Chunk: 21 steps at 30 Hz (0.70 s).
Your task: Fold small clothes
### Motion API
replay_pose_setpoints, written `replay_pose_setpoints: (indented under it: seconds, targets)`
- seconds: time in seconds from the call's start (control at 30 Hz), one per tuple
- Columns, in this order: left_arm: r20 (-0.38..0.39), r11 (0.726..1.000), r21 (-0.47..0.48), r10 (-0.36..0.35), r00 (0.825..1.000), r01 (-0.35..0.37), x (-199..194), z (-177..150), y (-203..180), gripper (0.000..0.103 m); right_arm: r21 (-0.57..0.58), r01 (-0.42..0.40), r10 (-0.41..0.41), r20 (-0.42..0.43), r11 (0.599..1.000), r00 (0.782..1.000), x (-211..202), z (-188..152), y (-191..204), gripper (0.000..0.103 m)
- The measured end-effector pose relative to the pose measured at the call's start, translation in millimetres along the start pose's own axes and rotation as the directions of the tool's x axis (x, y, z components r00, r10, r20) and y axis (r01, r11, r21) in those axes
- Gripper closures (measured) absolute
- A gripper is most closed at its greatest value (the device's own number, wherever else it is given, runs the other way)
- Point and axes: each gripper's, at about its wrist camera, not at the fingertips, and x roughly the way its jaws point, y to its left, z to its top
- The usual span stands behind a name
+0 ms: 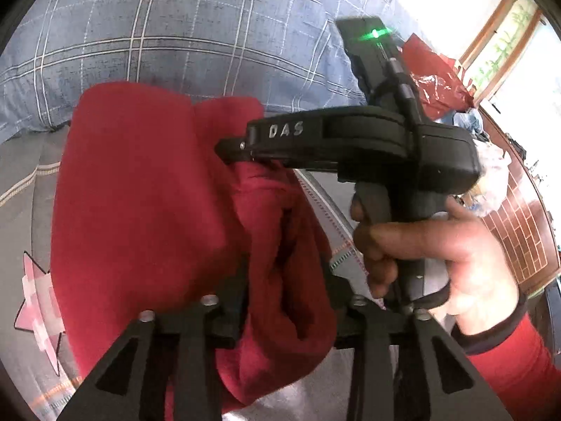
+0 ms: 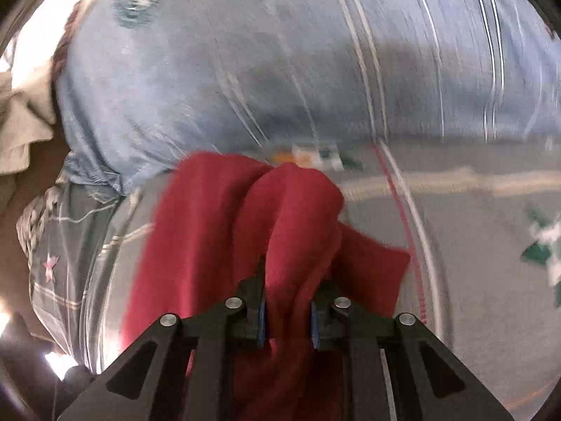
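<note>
You've got the red garment [image 1: 147, 189] up off the grey bedspread [image 1: 24, 189], hanging between both tools; your left gripper [image 1: 280, 319] has a thick bunch of it between its fingers, closed on the cloth as far as the view lets me judge; your right gripper [image 2: 287, 312] is clamped on another fold, blue pads [image 2: 261, 319] pressed either side of the fabric; in the left view the right tool [image 1: 350, 140] reaches across with its tip buried in the red cloth, your right hand [image 1: 438, 249] wrapped round the handle.

This looks like soft, fleecy stuff; light, limp, no stiffness at all, so I'd expect it to sag and bunch wherever you're not holding it; it should not slip much against those pads; I'd say take it by an edge or a corner rather than a wad, or the fold will come out lumpy.

Now the trouble: you can't make out what the garment is; no sleeve, collar or hem shows clearly; its lower end is cut off behind both gripper bodies; the right view is smeared with motion, so the printed bedspread and the blue checked pillow [image 2: 280, 52] behind are a blur; whether any of the cloth touches the bed, I cannot tell.
</note>
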Motion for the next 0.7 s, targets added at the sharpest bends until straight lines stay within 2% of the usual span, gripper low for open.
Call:
replay_pose_setpoints:
  seconds: [0.03, 0.1, 0.17, 0.2, 0.33, 0.43, 0.5, 0.57, 0.63, 0.7]
  targets:
    - [-0.002, 1.000, 0.016, -0.013, 1.000, 0.013, -6, 1, -3, 0.041, 0.041, -0.036, 0.035, 0.017, 0.999, 0.999, -2, -2, -7, 0.082]
    - [0.021, 0.999, 0.050, -0.004, 1.000, 0.003, -31, -1, -4, 0.031, 0.073, -0.040, 0.038, 0.031, 0.996, 0.999, -14, -3, -9, 0.063]
    - [0.059, 0.996, 0.079, 0.029, 0.998, -0.033, -53, -4, 1, 0.031, 0.041, 0.023, -0.026, 0.076, 0.999, 0.997, -36, -5, -1, 0.061]
    - [0.080, 0.995, 0.090, 0.043, 0.996, -0.050, -66, -8, 4, 0.031, 0.019, 0.027, -0.029, 0.094, 0.999, 0.995, -47, -7, 5, 0.061]
    - [0.106, 0.984, 0.034, 0.169, 0.980, -0.173, -79, -17, 22, 0.030, -0.101, -0.055, 0.067, 0.128, 0.993, 0.990, -86, -25, 44, 0.060]
    - [0.069, 0.968, -0.034, 0.251, 0.966, -0.249, -67, -28, 34, 0.030, -0.189, -0.105, 0.116, 0.053, 0.976, 0.992, -78, -47, 68, 0.062]
    - [0.027, 0.966, -0.047, 0.257, 0.966, -0.255, -50, -33, 38, 0.030, -0.227, -0.052, 0.055, 0.004, 0.973, 0.998, -63, -65, 71, 0.066]
    - [-0.008, 0.963, -0.045, 0.266, 0.964, -0.266, -38, -36, 40, 0.030, -0.269, 0.047, -0.056, -0.026, 0.962, 0.998, -47, -84, 61, 0.072]
    - [-0.024, 0.964, -0.041, 0.263, 0.964, -0.264, -25, -31, 46, 0.030, -0.259, 0.049, -0.047, 0.014, 0.965, 0.999, -49, -91, 52, 0.080]
    - [-0.015, 0.962, -0.043, 0.269, 0.963, -0.269, -23, -22, 50, 0.030, -0.221, 0.032, -0.031, 0.010, 0.975, 0.999, -57, -89, 49, 0.080]
